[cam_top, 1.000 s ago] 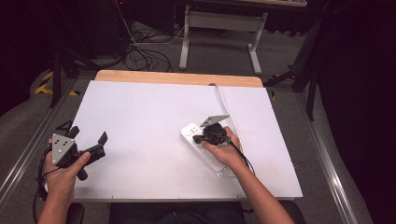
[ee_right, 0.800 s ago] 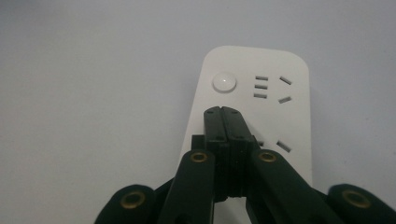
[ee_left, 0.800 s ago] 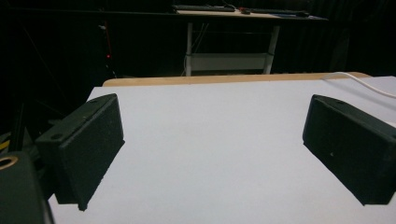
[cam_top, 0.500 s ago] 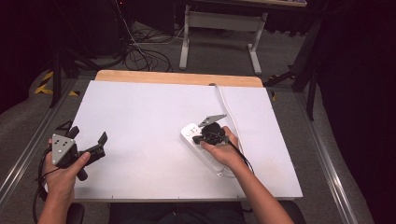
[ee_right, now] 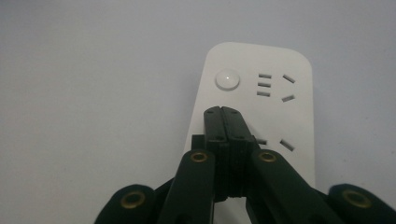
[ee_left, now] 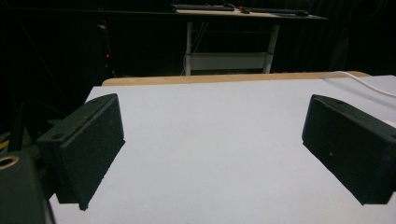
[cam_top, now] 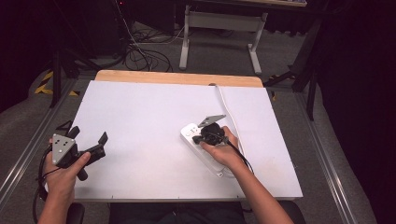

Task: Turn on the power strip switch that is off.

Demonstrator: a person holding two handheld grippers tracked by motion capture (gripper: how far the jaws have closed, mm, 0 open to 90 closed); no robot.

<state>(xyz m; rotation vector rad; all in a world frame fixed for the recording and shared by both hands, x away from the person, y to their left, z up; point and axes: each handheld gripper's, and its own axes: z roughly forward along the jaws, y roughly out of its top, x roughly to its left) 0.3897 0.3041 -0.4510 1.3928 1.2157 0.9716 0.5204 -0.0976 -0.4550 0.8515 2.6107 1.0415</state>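
Nothing has shifted: we find the right tongs (ee_right: 227,111) closed, empty, poised over the power strip (ee_right: 261,107) near its button (ee_right: 227,79); left tongs (ee_left: 212,154) wide open, idle at lower left.

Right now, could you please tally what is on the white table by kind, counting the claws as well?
Power strip: 1, the white power strip, round button near its end, lying under the right claw.
Cord: 1, the white cord.
Claws: 2, the right claw shut, the left claw open and empty.
Total: 4
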